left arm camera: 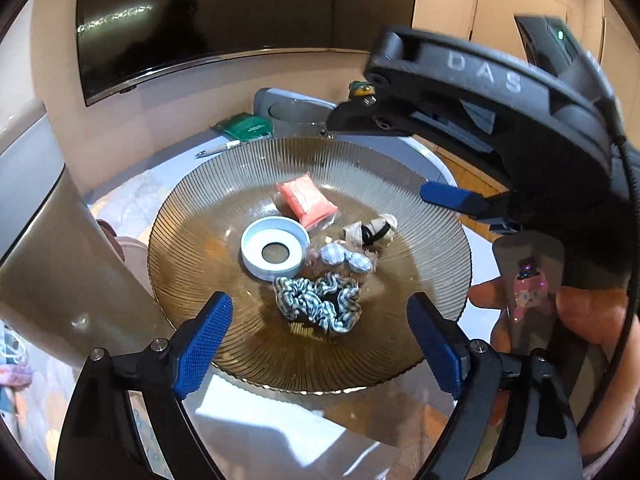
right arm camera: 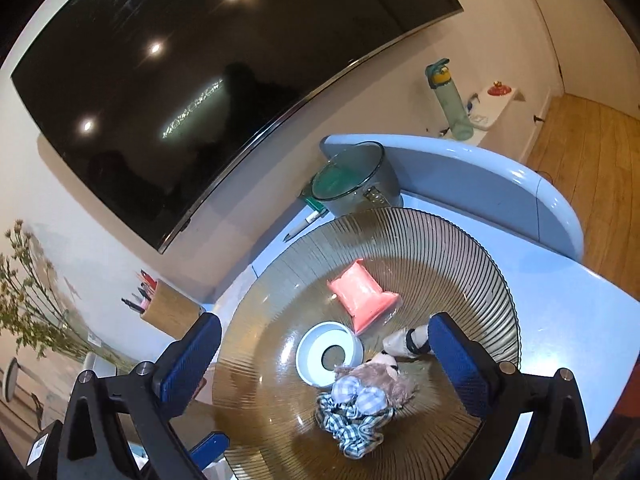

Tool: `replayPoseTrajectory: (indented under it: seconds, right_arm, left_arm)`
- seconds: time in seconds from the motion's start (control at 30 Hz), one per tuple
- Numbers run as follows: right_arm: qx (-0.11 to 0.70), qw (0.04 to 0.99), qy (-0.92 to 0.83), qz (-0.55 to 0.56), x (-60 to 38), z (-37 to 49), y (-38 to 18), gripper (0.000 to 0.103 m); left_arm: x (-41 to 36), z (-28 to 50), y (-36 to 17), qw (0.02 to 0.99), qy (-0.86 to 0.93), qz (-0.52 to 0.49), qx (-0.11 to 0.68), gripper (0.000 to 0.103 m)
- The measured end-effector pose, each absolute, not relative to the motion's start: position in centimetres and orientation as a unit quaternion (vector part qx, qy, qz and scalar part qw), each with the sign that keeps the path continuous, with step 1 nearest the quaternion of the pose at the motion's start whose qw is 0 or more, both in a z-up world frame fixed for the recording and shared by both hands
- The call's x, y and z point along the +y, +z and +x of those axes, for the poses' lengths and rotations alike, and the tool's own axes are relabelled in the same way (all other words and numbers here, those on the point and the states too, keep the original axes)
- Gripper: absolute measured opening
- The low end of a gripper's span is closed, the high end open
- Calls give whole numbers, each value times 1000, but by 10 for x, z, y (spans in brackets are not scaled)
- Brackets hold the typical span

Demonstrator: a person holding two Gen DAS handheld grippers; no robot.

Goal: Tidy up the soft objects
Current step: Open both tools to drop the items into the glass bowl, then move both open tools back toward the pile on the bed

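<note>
Amber ribbed glass is forming the big round plate [left arm camera: 400,184] that is filling the middle of both views, and the soft things are lying together near its centre. The checked scrunchie [left arm camera: 316,302], green-grey and white, is sitting crumpled at the lower middle of the pile. Just above it two small checked fabric balls [left arm camera: 346,258] are touching some pinkish fluffy stuff. A beige hair tie with a black band [left arm camera: 372,232] is lying to the right, and a pink packet in clear wrap [left arm camera: 306,200] is lying above. A white ring-shaped lid [left arm camera: 275,254] is sitting left of them.

Only the left wrist view is showing the right gripper [left arm camera: 404,160] from outside, reaching in from the upper right over the plate's far edge. A hand [left arm camera: 576,312] at the right is gripping its handle. Only the right wrist view is showing a wooden pen holder [right arm camera: 170,310] at the left, a green water bottle [right arm camera: 452,100] at the upper right and the wooden floor beyond it. In the right wrist view the fluffy stuff is looking like a small plush toy [right arm camera: 390,380].

The left gripper [left arm camera: 320,348] is hanging over the near rim with its blue pads wide apart and holding nothing. In its own view the right gripper [right arm camera: 326,364] is also spread wide over the pile, empty.

A dark screen [right arm camera: 200,80] is hanging on the wall behind, and a glass pot [right arm camera: 356,180] is standing past the plate.
</note>
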State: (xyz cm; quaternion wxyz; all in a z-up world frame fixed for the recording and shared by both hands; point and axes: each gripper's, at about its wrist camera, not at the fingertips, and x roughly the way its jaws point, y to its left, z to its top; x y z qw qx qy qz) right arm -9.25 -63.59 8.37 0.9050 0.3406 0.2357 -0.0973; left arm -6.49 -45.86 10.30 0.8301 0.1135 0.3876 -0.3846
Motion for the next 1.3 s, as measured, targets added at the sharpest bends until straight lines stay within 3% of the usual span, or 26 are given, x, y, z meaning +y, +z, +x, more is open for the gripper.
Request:
replayPoseTrajectory:
  seconds: [0.57, 1.3]
  right_arm:
    - [221, 914, -112, 322, -580, -131, 100, 103]
    - [219, 931, -58, 286, -414, -127, 101, 103]
  left_arm:
    - [-402, -89, 118, 830, -394, 97, 382, 88]
    - [-200, -40, 111, 880, -271, 62, 384, 88]
